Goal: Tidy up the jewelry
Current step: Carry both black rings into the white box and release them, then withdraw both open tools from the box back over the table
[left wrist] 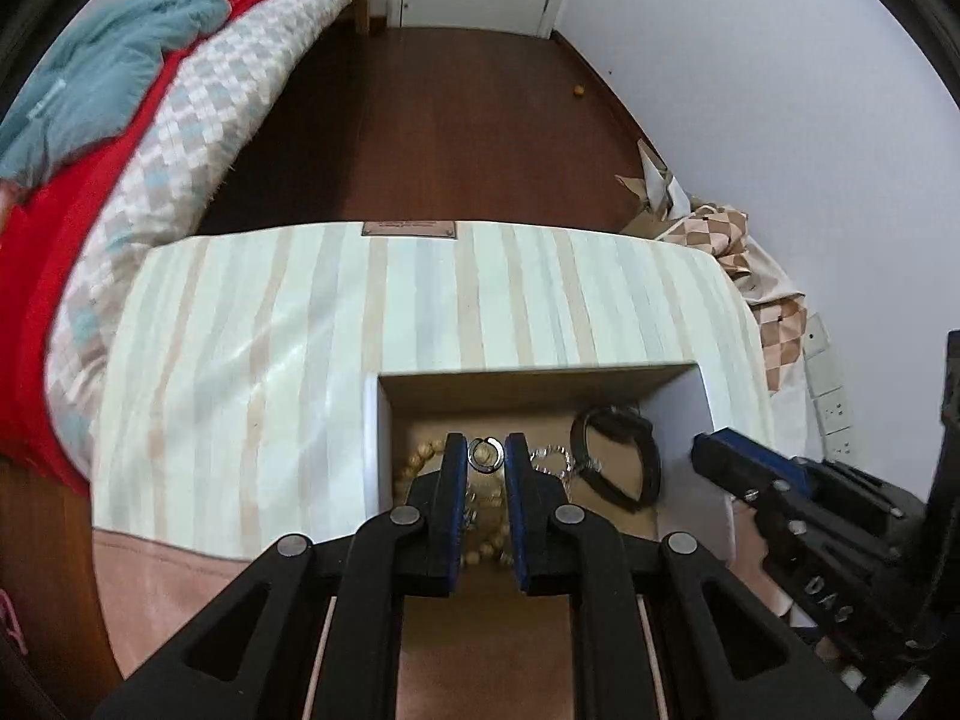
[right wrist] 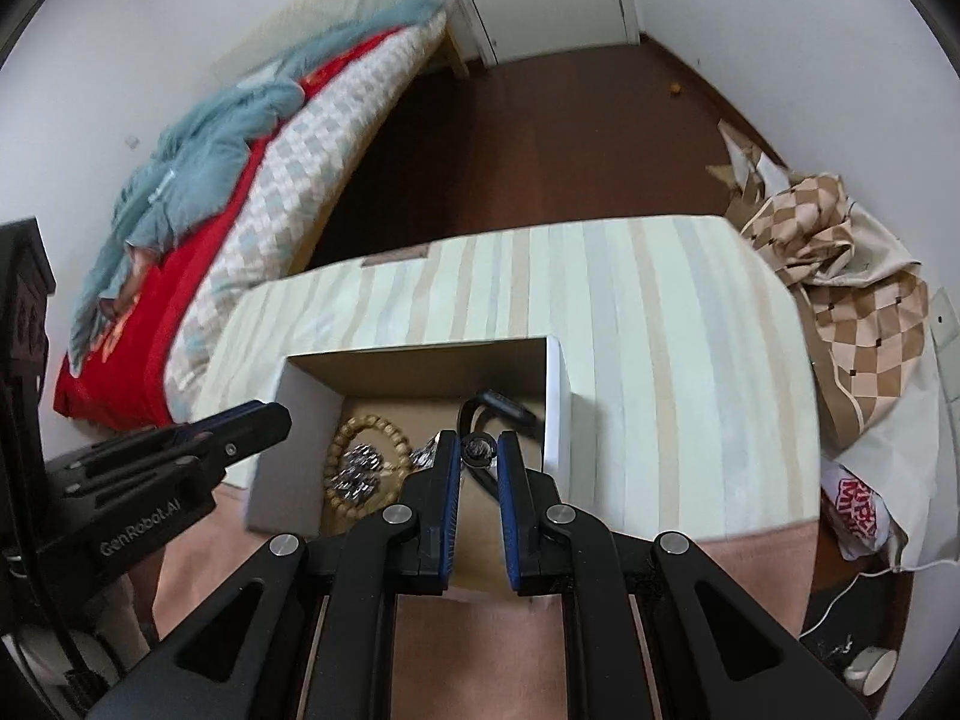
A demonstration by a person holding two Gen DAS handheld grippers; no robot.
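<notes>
Left hand-held gripper (left wrist: pixel 486 450) pinches a silver ring (left wrist: pixel 485 453); right hand-held gripper (right wrist: pixel 478 449) pinches a dark ring (right wrist: pixel 477 450).

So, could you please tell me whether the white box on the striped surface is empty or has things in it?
Not empty. The white box is open-topped and holds a wooden bead bracelet, a black band and silvery jewelry.

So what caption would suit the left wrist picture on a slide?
Left gripper pinching a small metal ring above an open box of bracelets.

White walls (left wrist: pixel 750 60) and dark wood floor (left wrist: pixel 432 120) surround a bed (left wrist: pixel 198 120) with red bedding.
</notes>
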